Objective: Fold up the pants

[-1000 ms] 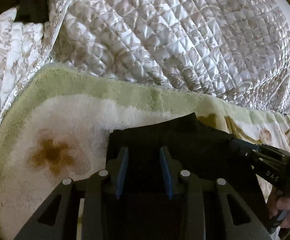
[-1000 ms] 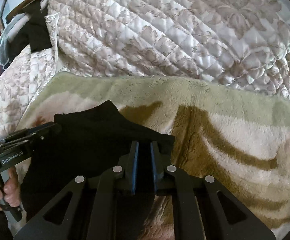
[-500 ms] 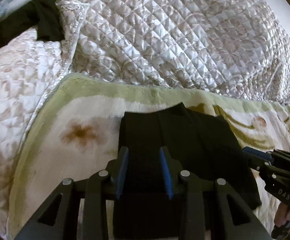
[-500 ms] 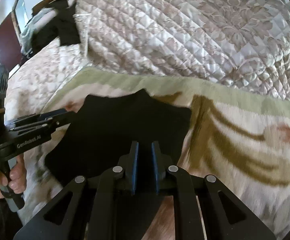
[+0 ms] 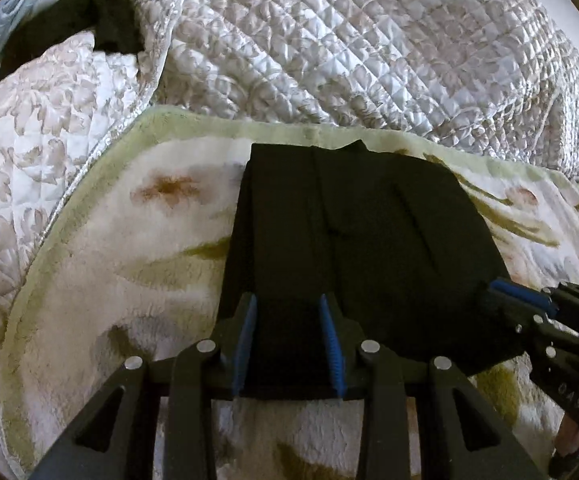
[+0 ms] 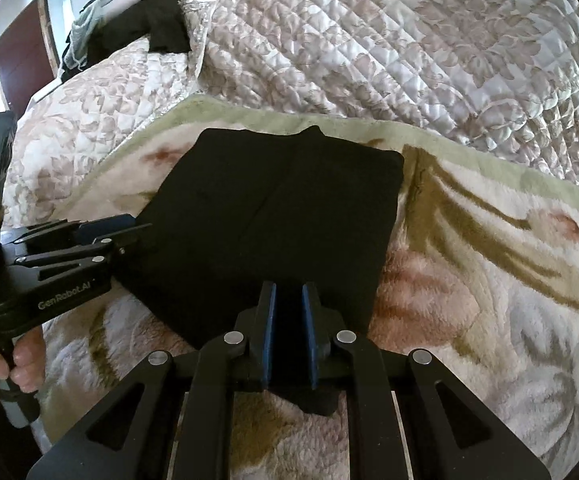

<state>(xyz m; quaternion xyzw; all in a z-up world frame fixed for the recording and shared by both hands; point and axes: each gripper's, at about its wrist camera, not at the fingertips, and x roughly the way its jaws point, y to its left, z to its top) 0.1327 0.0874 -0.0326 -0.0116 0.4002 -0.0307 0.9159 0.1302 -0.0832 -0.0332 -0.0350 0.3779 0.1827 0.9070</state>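
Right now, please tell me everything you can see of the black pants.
The black pants look like soft, matte cloth, folded into a flat, roughly square bundle with a few creases. They lie on the fleecy flowered blanket, near its green border. The left gripper and right gripper both clamp the near edge.

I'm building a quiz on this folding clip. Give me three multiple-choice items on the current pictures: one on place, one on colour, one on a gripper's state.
1. The pants lie on:
A. a bare floor
B. a fleece blanket
C. a chair

2. The pants are:
A. black
B. red
C. white

3. The right gripper is:
A. wide open, empty
B. out of view
C. shut on the pants

Key:
1 B, floral fleece shows all round the cloth.
2 A, the cloth is uniformly black.
3 C, its blue pads pinch the near edge of the black cloth.
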